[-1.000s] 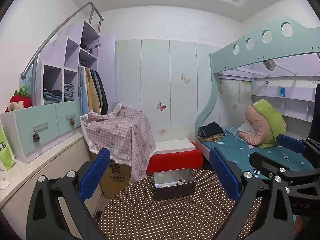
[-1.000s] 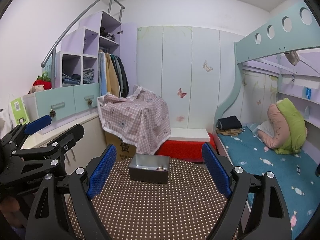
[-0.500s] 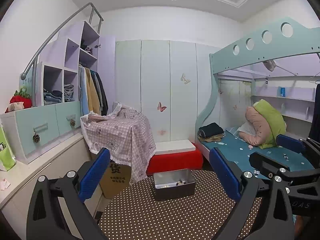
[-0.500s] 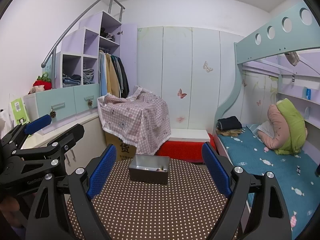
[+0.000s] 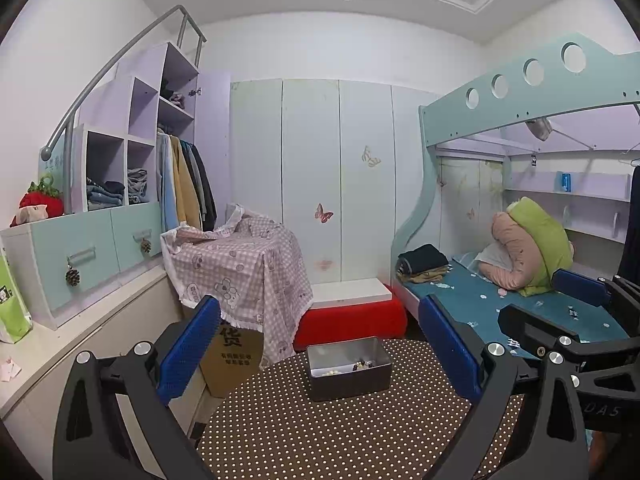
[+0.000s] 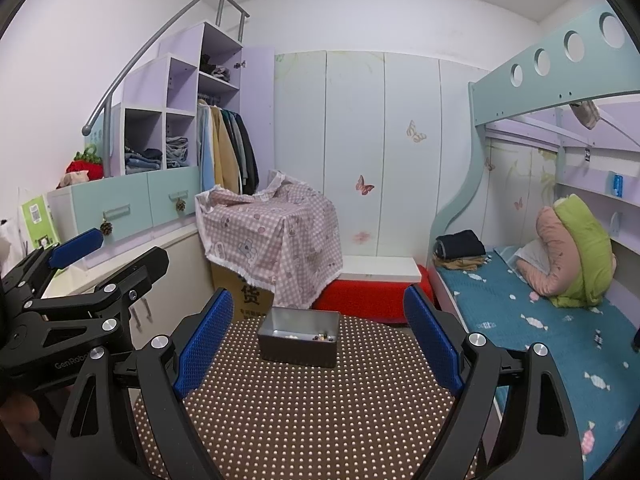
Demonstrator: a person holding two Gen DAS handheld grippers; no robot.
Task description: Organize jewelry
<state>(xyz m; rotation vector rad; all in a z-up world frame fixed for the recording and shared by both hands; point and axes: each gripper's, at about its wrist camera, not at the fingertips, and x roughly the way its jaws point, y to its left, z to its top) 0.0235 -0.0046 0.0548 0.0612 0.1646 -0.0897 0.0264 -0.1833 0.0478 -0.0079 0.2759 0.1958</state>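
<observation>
While both tongs hang wide apart and empty | left tongs [image 5: 320, 350], right tongs [image 6: 318, 336] above dotted table [image 6: 320, 420] | grey box [image 6: 298, 336] at table's far edge, small jewelry [image 5: 362, 365] inside, well ahead of both

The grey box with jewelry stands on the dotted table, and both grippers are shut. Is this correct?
Not quite: both grippers are open. The left wrist view shows the left gripper open, the right wrist view the right gripper. The box does stand on the table.

Both wrist views face the wardrobe [image 5: 312, 176]; seemingly sharing the table [image 6: 320, 408].
</observation>
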